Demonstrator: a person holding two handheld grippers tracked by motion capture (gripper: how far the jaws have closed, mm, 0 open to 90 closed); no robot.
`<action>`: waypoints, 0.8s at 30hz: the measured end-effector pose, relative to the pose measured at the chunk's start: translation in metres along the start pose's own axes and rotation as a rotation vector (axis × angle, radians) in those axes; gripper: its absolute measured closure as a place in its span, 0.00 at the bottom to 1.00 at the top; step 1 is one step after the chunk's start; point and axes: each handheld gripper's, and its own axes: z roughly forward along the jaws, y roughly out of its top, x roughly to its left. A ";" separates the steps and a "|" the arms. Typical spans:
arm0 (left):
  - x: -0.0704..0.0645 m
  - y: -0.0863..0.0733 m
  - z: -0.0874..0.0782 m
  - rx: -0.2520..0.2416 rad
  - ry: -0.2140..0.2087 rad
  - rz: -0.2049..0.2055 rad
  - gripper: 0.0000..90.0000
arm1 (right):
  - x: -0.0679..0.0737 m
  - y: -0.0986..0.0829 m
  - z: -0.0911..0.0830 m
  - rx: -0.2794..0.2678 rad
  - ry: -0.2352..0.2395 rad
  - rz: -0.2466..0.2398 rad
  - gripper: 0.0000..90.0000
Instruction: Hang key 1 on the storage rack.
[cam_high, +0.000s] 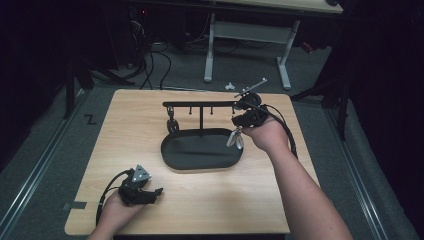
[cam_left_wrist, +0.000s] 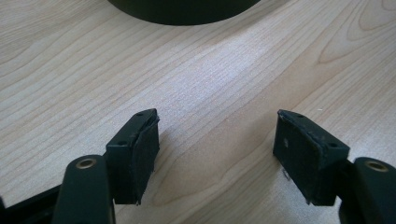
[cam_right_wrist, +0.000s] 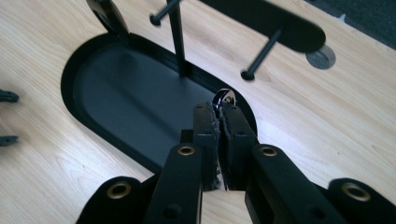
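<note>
Small shiny silver metal piece (cam_high: 235, 138), maybe a ring or clip, hung from the right gripper (cam_high: 239, 131) at the right end of the black oval tray stand (cam_high: 172, 150) on the light wood counter (cam_high: 150, 210).

High view: stand had a thin upright post and a black crossbar (cam_high: 200, 104) with short pegs; a dark item (cam_high: 171, 123) already hung off its left end. The right gripper sat just under the bar's right end, silver piece dangling below it over the tray rim. The left gripper (cam_high: 152, 192) rested near the counter's front left, well apart from the stand.

Left gripper view: jaws spread wide, nothing between them, bare counter under them, tray edge (cam_left_wrist: 182, 14) at the top.

Right gripper view: jaws pressed together, pinching the silver piece (cam_right_wrist: 225, 98), of which just a small curved tip poked out above the pads. A peg (cam_right_wrist: 260, 59) stood ahead and to the right, with the crossbar (cam_right_wrist: 271, 21) above.

Risk, as a judgement: the grip was thin and right on the edge, so the piece could twist or slip out and drop into the tray. If it was headed for a peg, the peg head is small and the piece's opening was hidden by the pads, so a miss or a bump of the crossbar could rock the light stand and shake off the hung item.
</note>
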 end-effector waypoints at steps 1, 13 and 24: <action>0.000 0.000 0.000 0.000 0.000 -0.001 0.35 | 0.000 0.002 0.001 0.000 0.001 -0.004 0.96; 0.001 -0.001 -0.001 0.003 -0.001 -0.001 0.35 | -0.007 0.010 0.002 -0.011 0.005 0.014 0.96; 0.001 -0.001 -0.001 0.004 -0.002 -0.001 0.35 | -0.011 0.011 0.003 -0.011 0.007 0.010 0.95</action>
